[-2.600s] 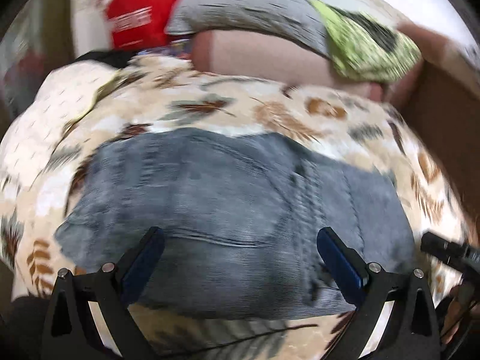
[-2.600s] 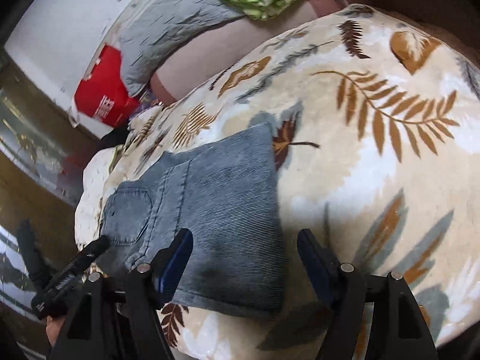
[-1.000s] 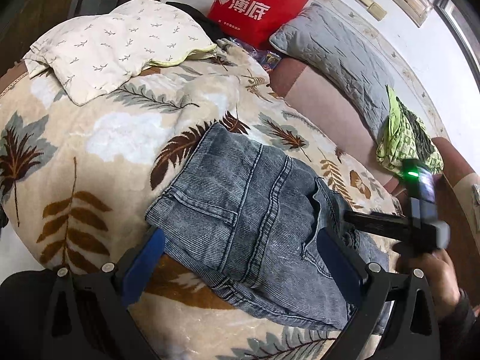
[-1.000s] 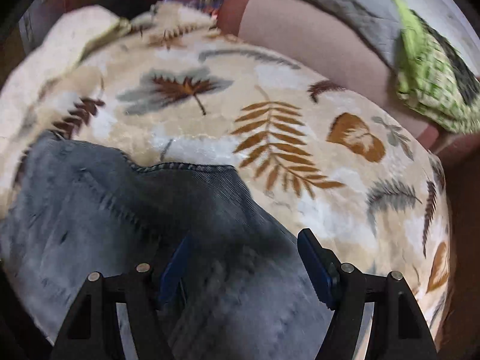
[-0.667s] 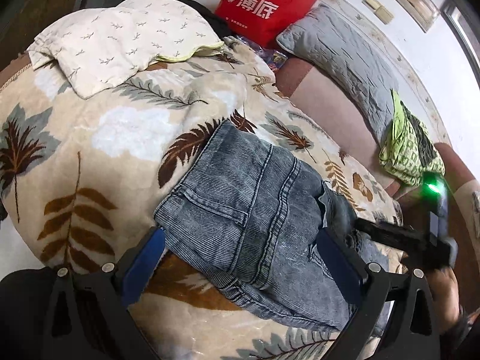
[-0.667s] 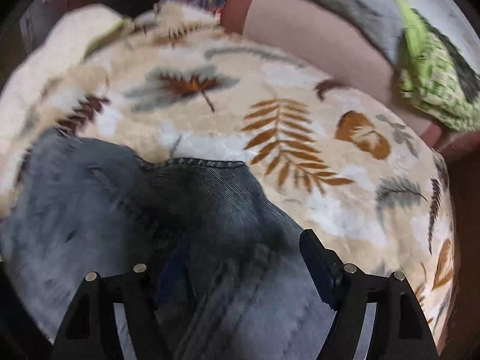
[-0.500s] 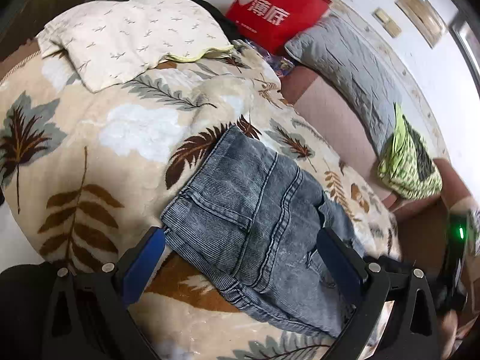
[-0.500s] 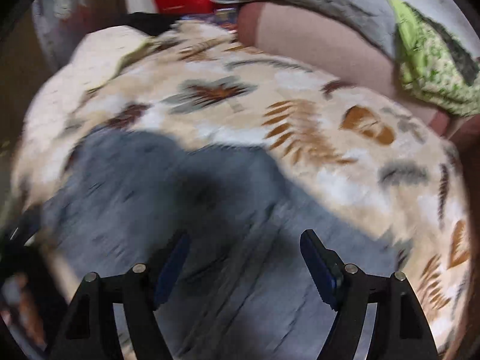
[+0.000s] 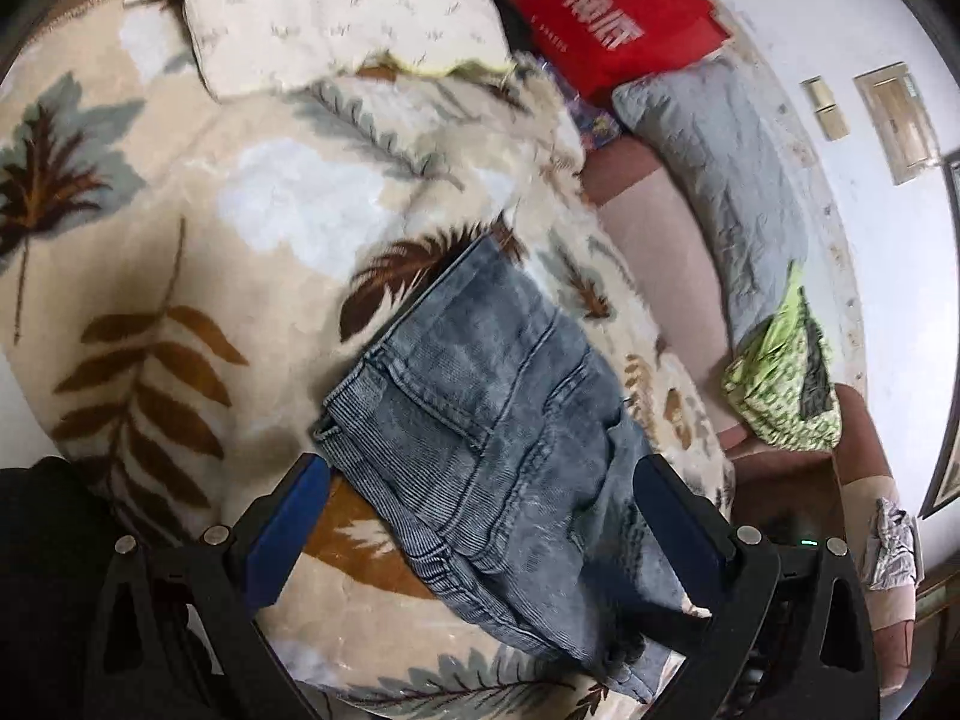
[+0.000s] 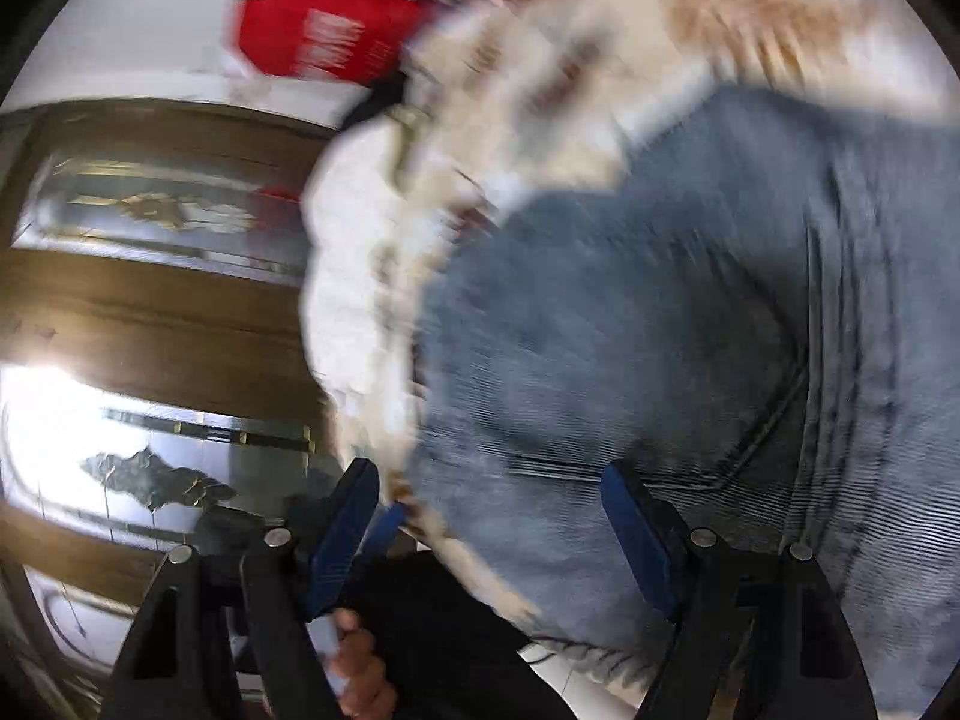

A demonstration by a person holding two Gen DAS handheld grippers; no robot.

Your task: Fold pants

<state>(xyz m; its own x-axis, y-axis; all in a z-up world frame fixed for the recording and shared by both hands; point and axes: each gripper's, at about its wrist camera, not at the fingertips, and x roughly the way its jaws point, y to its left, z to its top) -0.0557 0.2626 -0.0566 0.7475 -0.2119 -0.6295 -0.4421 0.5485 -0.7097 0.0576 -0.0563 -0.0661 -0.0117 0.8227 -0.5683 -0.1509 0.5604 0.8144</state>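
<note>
Pants [image 9: 498, 420], grey-blue denim, folded into a compact stack, lie on the leaf-print blanket [image 9: 180, 252] of the bed, straight ahead of the left tool [image 9: 480, 516] and between its spread blue pads; nothing pinched, left tool open. Near edge of the stack reaches under both fingers. Compared with a second ago the left view has rolled: the pants now run diagonally from the upper middle down toward the right finger, and the other tool that then reached in over the right side of the denim is gone from there; only a small green light shows behind the right finger. White patterned pillow [image 9: 312, 18] far ahead-left, red bag [image 9: 618, 24] far ahead, grey cushion [image 9: 720, 180] and green cloth [image 9: 780, 384] ahead-right.

Right wrist view only: heavy blur, camera rolled hard since a second ago. Right tool [image 10: 492, 522] jaws wide apart, empty, over the pants [image 10: 660, 330], which fill the frame ahead and to its right. Left of it, a wood-and-glass door [image 10: 150, 300], not seen from the left wrist. Below its left finger, a person's hand [image 10: 360, 678] gripping a handle. Red bag [image 10: 324, 30] far ahead-left.
</note>
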